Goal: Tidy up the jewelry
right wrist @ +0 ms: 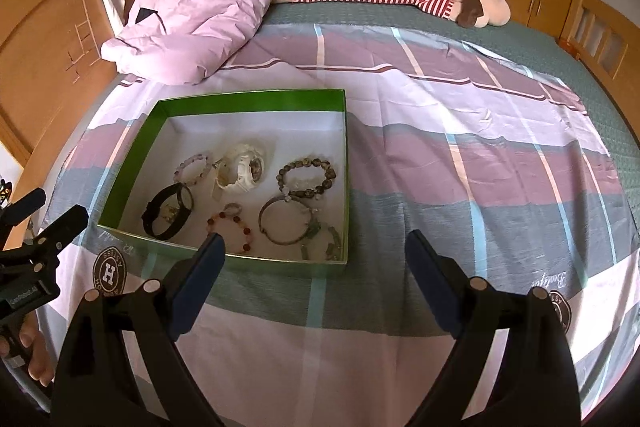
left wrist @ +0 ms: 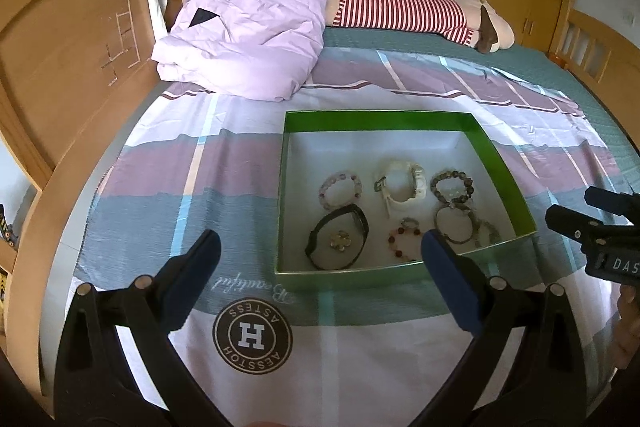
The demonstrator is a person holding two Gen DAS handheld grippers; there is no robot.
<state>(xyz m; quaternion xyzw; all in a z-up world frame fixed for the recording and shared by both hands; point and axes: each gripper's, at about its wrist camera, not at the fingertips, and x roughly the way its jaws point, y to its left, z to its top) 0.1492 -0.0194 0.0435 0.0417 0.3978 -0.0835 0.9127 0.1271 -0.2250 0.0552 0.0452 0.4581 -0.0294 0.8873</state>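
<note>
Green box, pastel plaid, red stripes

The box (left wrist: 496, 155) has bright green walls and a white floor; inside lie a white watch (left wrist: 402, 187), a black band (left wrist: 338, 237), a pale pink bead bracelet (left wrist: 341, 189), a red bead bracelet (left wrist: 402, 241) and a brown mottled one (left wrist: 452, 185). The sheet (left wrist: 160, 187) is plaid in mauve, grey-green and white with light blue lines. The plush toy (left wrist: 400, 9) wears red-and-white stripes; the quilt (left wrist: 248, 39) is lilac with black triangles

The green box (left wrist: 496, 155) stands open on top (walls ring it), bedsheet (right wrist: 460, 163) around bare.
</note>
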